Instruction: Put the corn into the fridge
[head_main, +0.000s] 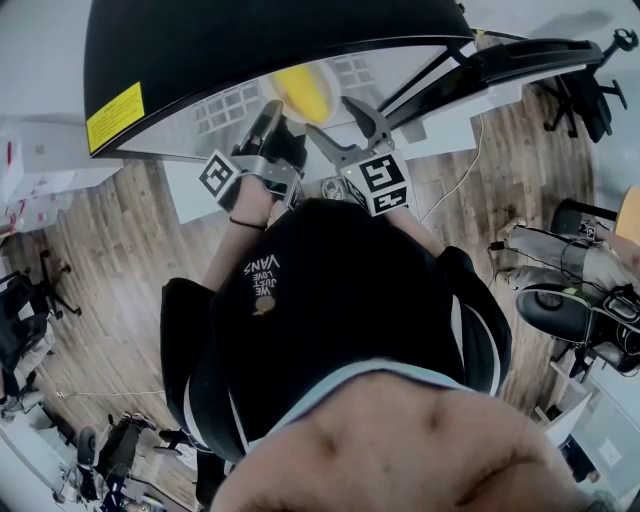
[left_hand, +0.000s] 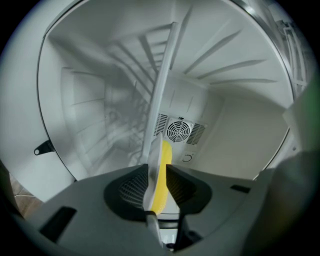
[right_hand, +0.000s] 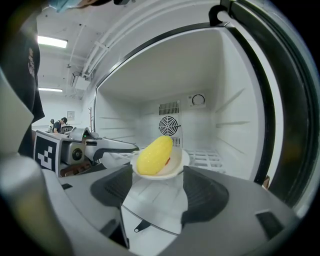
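Left gripper (left_hand: 157, 173) clenched on the rim of a white plate (right_hand: 178, 167). The corn cob (right_hand: 154, 155) lies loose on it, held inside the open fridge (right_hand: 235, 125). Right gripper (right_hand: 158, 174) spread, empty. Cob looks light, stiff and prone to roll, so carry by the plate rim, level.

Bright ceiling strip lights (right_hand: 52, 42), fisheye-warped edges, dark corners, blurred foreground

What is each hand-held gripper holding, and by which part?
The left hand-held gripper clamps the white plate by its rim, with the corn lying on it. The right hand-held gripper is open, holding nothing.
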